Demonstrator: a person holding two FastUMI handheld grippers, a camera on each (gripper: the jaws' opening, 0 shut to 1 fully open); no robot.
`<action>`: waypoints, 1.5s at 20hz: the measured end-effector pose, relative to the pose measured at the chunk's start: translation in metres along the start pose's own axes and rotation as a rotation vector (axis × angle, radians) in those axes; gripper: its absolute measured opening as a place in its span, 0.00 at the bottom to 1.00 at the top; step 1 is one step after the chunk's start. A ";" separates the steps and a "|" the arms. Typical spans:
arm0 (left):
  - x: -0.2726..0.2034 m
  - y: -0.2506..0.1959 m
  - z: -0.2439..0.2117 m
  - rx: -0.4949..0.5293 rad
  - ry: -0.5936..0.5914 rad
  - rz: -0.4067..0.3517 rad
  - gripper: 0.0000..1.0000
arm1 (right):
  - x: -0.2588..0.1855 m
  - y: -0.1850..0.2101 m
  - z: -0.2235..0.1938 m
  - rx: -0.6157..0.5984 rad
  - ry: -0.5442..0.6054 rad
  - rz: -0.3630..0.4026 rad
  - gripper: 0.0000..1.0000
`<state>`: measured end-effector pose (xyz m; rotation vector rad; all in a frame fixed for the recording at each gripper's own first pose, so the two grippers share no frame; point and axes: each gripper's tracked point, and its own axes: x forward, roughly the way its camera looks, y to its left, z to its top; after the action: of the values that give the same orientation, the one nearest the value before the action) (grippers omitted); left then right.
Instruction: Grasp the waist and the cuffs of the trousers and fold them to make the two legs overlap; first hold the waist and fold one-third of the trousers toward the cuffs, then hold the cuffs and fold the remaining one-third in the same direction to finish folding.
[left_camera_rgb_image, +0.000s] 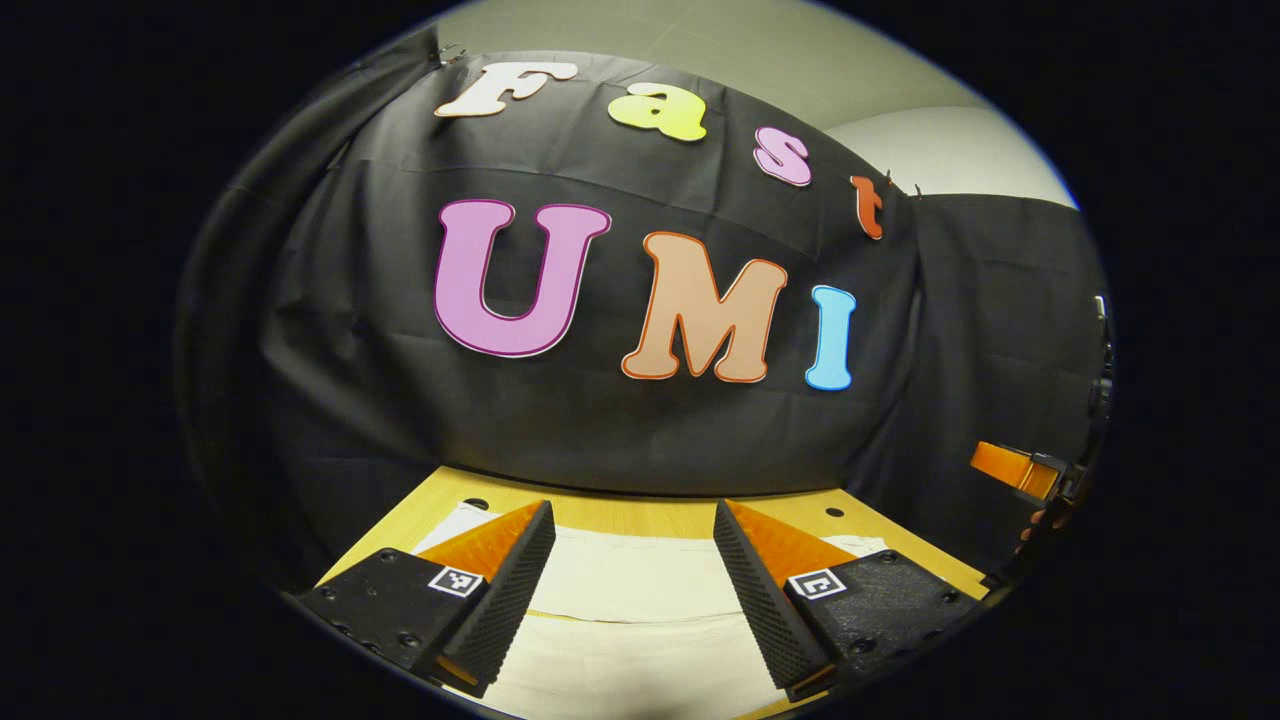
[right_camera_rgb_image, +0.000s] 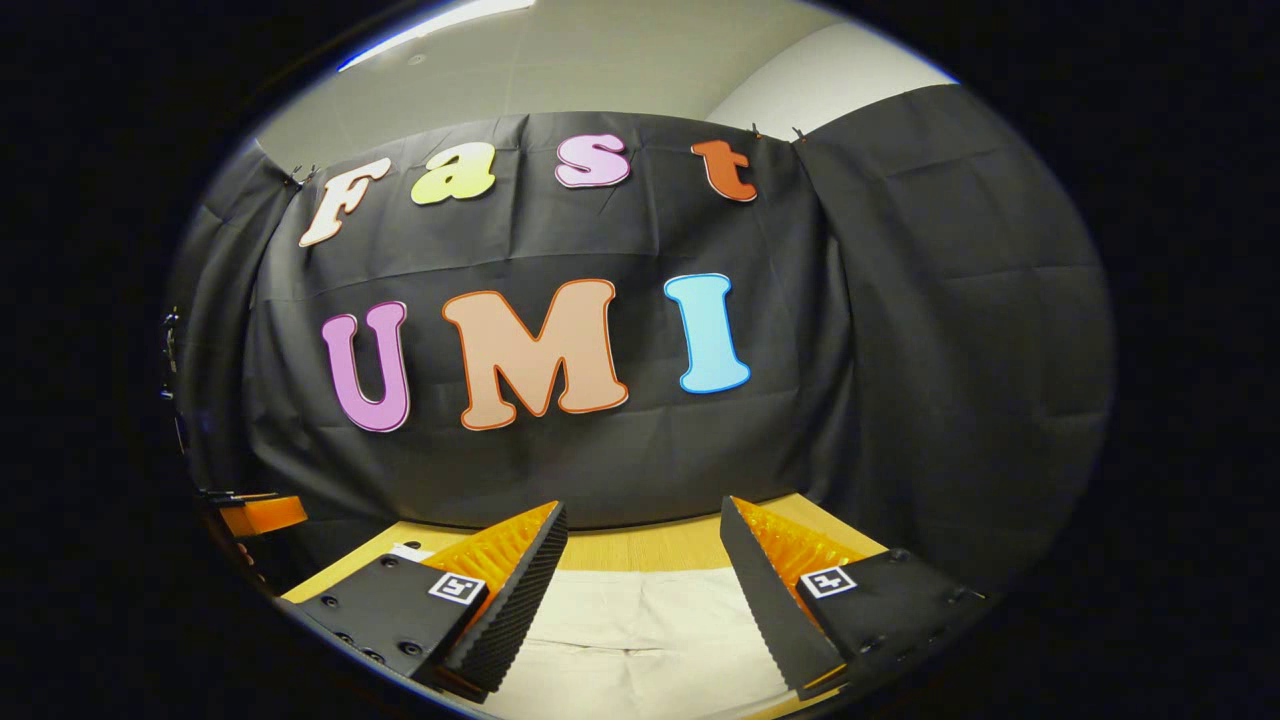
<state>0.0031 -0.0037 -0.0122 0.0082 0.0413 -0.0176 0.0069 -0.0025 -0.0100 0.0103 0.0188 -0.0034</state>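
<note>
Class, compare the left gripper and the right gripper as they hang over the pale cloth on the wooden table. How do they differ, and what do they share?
The left gripper looks onto pale trousers crossed by a fold line; the right gripper sees smoother cloth. More light wooden table with small holes lies ahead of the left gripper than ahead of the right. Both are open, hold nothing, and face the black wall.

The trousers (left_camera_rgb_image: 640, 590) lie flat on the table (left_camera_rgb_image: 640, 515) (booth wall behind), below both open hand-held grippers
</note>
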 end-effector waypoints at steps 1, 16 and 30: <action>0.000 -0.001 -0.001 0.001 0.002 -0.002 0.94 | 0.000 -0.001 0.000 -0.003 0.001 -0.003 0.98; 0.000 0.004 -0.013 0.146 0.057 -0.084 0.95 | 0.003 0.000 -0.009 -0.034 0.028 0.010 0.98; -0.070 0.015 -0.164 0.521 0.642 -0.587 0.96 | -0.008 0.015 -0.041 -0.113 0.112 0.047 0.98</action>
<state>-0.0737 0.0139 -0.1729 0.5236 0.6799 -0.6136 -0.0018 0.0125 -0.0507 -0.1020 0.1311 0.0452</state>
